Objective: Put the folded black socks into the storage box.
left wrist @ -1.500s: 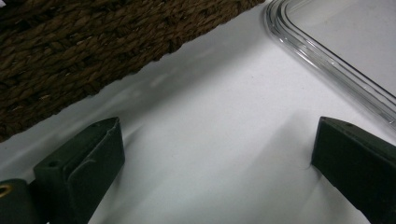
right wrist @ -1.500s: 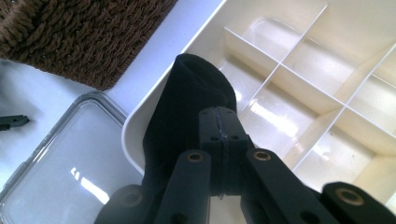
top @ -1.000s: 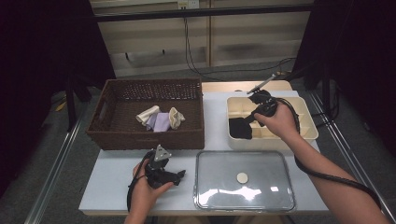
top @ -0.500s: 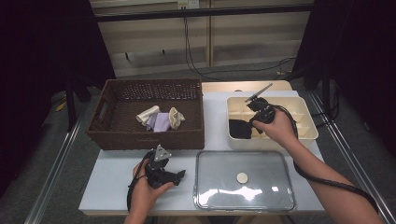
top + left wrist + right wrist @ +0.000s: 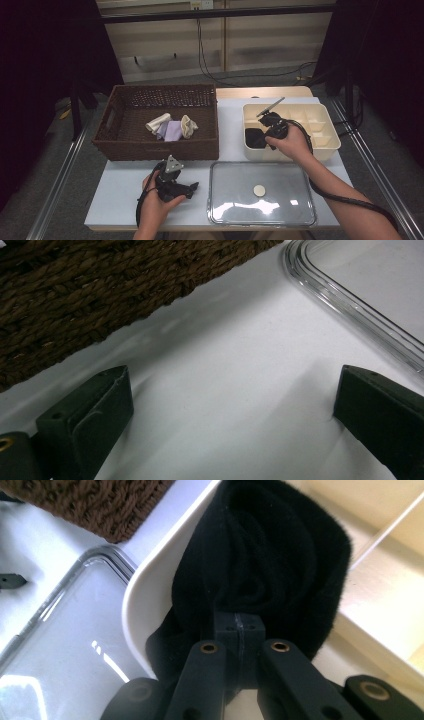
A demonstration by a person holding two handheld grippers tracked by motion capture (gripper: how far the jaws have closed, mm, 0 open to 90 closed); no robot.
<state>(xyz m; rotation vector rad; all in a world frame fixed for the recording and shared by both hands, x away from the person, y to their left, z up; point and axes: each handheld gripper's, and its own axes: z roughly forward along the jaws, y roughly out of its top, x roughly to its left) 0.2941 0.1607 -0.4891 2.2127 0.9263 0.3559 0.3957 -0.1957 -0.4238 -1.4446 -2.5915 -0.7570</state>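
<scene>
On the white table (image 5: 125,190), a brown woven basket (image 5: 115,145) stands at the left; inside it lie a rolled cream cloth (image 5: 157,122), a lilac cloth (image 5: 173,131) and a beige cloth (image 5: 188,126), side by side and touching. In front of the basket, the left tongs (image 5: 192,189) rest low over the table in the person's left hand (image 5: 155,202), jaws spread wide with nothing between them; in the left gripper view only bare table lies between the two jaws. Just right of them lies a clear plastic lid (image 5: 262,192) with a round white knob (image 5: 259,190). Behind the lid stands a cream divided tray (image 5: 320,132). The right tongs (image 5: 260,136) reach down into its front left compartment, jaws closed tight on a black sock (image 5: 270,565), which sits in that compartment against the tray's rounded corner.
</scene>
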